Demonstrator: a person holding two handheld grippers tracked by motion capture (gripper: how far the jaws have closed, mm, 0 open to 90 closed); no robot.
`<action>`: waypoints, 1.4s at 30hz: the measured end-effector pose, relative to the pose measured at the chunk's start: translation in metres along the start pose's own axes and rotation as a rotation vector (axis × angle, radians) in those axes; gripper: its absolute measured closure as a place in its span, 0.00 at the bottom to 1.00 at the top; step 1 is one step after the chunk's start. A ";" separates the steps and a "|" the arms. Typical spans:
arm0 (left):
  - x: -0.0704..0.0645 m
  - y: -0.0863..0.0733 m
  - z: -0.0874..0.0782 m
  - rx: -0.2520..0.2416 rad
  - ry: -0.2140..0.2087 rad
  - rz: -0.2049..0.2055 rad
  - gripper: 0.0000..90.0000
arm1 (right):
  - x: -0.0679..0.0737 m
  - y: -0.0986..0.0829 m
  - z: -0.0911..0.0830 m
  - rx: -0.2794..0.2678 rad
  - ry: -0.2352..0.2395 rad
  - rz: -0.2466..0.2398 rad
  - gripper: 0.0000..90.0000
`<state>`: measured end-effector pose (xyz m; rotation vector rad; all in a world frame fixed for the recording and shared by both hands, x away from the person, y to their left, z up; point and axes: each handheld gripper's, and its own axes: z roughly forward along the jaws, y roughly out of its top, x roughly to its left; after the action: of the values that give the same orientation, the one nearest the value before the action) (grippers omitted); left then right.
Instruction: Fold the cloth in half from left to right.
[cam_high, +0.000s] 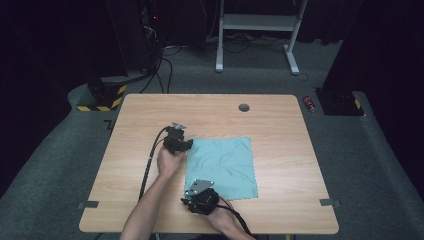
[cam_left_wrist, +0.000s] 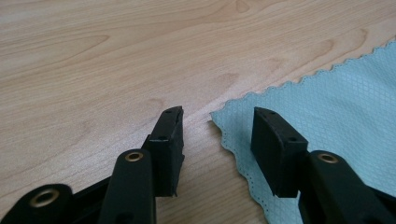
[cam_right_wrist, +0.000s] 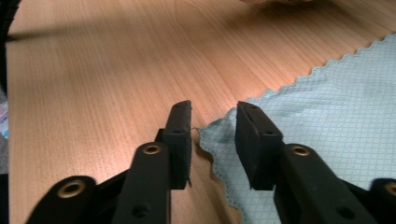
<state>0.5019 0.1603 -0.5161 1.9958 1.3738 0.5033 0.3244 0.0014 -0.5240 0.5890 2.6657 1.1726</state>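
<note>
A thin teal cloth with a diamond weave and scalloped edge lies flat on the pale wood-grain table. The left gripper at its 10 o'clock corner and the right gripper at its 7 o'clock corner both have jaws apart. Grey carpet surrounds the table.

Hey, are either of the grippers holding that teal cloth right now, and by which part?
Neither. The left gripper and right gripper are both open, each straddling a corner of the cloth.

A pale wooden table stands on grey carpet in a dark, black-curtained room. Behind it, a white desk frame, cables, yellow-black striped blocks, and possibly a red can on the floor.
</note>
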 end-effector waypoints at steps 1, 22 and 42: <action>0.000 0.000 0.000 0.000 0.000 0.000 0.61 | 0.000 0.000 0.000 0.000 0.000 0.000 0.78; 0.005 0.010 0.001 0.012 -0.084 -0.039 0.99 | 0.000 0.003 -0.009 -0.023 -0.013 -0.014 1.00; 0.022 0.015 -0.018 -0.022 -0.125 -0.054 1.00 | 0.001 0.018 -0.014 -0.049 0.031 -0.007 1.00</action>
<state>0.5085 0.1821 -0.4939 1.9325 1.3361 0.3617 0.3242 0.0038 -0.5014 0.5573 2.6537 1.2506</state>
